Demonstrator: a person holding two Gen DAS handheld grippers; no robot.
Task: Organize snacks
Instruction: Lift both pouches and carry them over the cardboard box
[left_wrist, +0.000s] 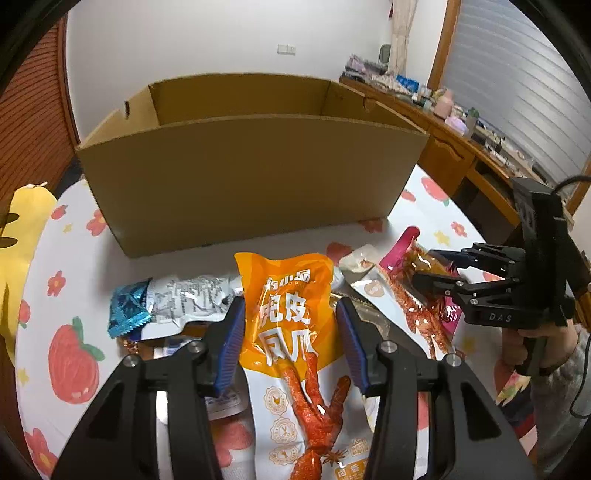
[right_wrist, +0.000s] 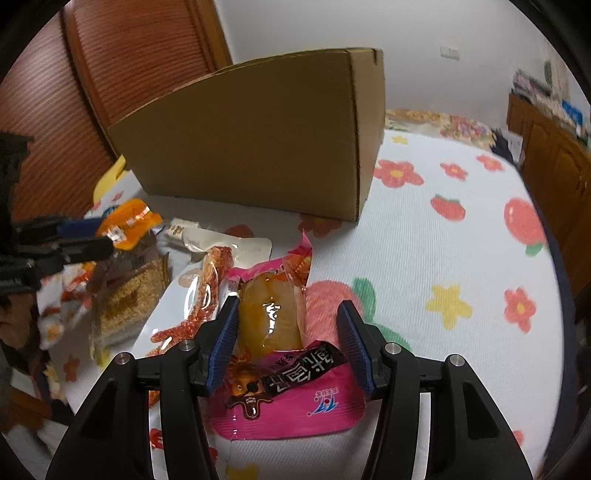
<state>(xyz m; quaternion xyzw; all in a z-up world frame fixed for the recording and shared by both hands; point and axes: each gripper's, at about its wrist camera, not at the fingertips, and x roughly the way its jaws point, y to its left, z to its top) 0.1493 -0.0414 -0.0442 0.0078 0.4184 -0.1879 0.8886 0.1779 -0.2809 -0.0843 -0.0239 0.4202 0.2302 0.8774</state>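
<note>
Here the left tongs (left_wrist: 291, 347) clamp the orange packet (left_wrist: 286, 317) between their pads, while the right tongs (right_wrist: 288, 347) straddle the pink packet (right_wrist: 288, 402), grip unclear.

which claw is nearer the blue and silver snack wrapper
Left. The left claw straddles the orange chicken-feet packet right beside the blue and silver wrapper. The right claw is across the pile at the pink packet.
</note>
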